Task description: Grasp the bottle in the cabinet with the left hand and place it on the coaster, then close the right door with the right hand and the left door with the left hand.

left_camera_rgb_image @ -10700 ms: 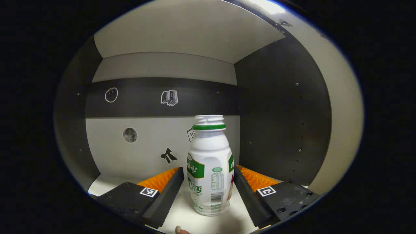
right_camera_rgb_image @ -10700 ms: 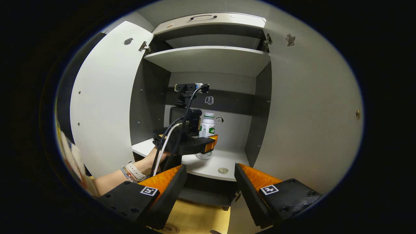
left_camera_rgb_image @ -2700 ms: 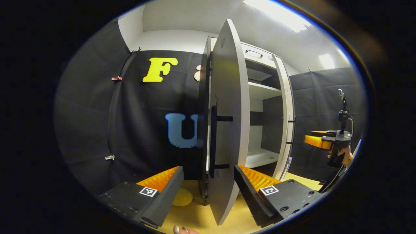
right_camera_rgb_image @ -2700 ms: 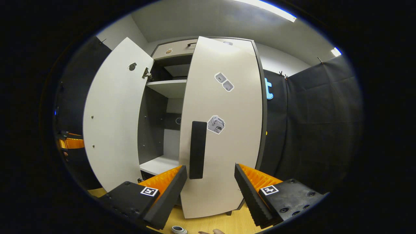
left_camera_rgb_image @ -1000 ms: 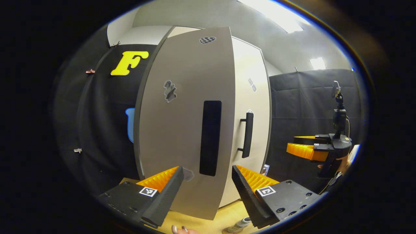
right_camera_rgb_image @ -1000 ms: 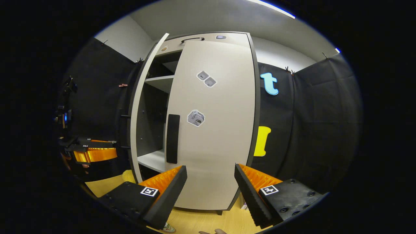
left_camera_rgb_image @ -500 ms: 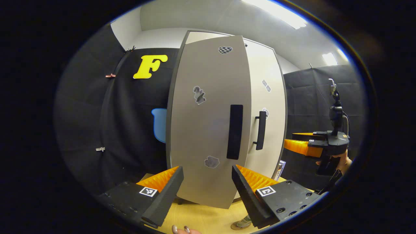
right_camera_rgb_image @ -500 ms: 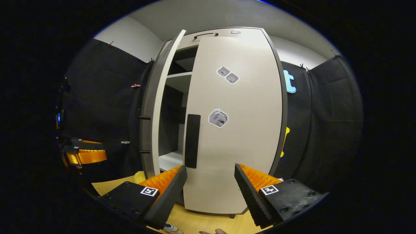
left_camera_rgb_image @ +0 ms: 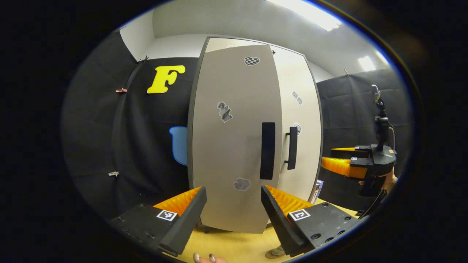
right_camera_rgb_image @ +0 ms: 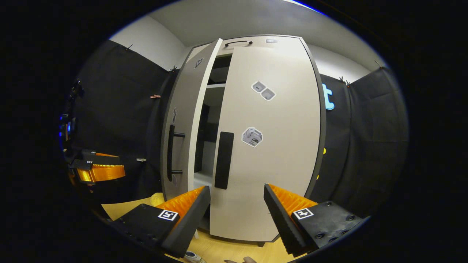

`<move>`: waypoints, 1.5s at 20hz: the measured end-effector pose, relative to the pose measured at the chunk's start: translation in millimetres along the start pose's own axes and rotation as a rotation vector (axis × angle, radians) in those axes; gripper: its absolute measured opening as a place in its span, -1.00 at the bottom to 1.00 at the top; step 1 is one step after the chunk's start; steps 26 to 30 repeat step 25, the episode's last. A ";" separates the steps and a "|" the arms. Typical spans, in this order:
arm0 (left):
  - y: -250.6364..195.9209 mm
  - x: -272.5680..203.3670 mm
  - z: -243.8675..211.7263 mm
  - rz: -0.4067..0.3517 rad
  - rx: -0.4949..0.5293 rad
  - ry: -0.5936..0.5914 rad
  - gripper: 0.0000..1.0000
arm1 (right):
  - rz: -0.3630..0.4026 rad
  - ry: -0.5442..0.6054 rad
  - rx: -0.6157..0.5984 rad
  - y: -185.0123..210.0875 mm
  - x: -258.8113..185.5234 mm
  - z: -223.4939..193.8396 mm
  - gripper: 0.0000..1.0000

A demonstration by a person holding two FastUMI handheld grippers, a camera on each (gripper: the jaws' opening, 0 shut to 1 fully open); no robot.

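The pale cabinet's right door (right_camera_rgb_image: 270, 146) lies flush with the cabinet front, its dark handle (right_camera_rgb_image: 223, 159) near the inner edge. The left door (right_camera_rgb_image: 182, 128) stands slightly ajar, and a narrow gap shows the shelves inside. In the left gripper view that left door (left_camera_rgb_image: 230, 146) looks almost shut, just beyond my open left gripper (left_camera_rgb_image: 234, 215). My right gripper (right_camera_rgb_image: 237, 215) is open in front of the right door, touching nothing. The bottle (left_camera_rgb_image: 278, 251) stands on the wooden table by the cabinet's foot, mostly hidden by a finger; its top (right_camera_rgb_image: 192, 256) shows at the frame's lower edge.
The right gripper (left_camera_rgb_image: 334, 160) hangs in a hand at the right of the cabinet. The left gripper (right_camera_rgb_image: 120, 164) shows at the far left. A yellow round thing (right_camera_rgb_image: 157, 199) lies on the wooden table (left_camera_rgb_image: 234, 241) near the left door. Black cloth walls surround the cabinet.
The left door has swung from half open to nearly shut over the last second. The right door stays shut. Both grippers have kept their fingers apart.
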State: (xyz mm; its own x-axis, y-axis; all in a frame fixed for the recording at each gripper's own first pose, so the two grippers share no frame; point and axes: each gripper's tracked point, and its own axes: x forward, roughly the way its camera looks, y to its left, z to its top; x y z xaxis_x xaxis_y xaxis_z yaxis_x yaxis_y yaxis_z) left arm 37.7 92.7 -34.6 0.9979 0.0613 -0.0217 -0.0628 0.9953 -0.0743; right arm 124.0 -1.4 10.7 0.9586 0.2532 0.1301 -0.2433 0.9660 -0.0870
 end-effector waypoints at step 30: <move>-26.2 45.6 0.2 -0.072 0.025 -0.022 0.90 | -0.107 -0.006 0.018 -27.0 -15.4 -0.6 0.95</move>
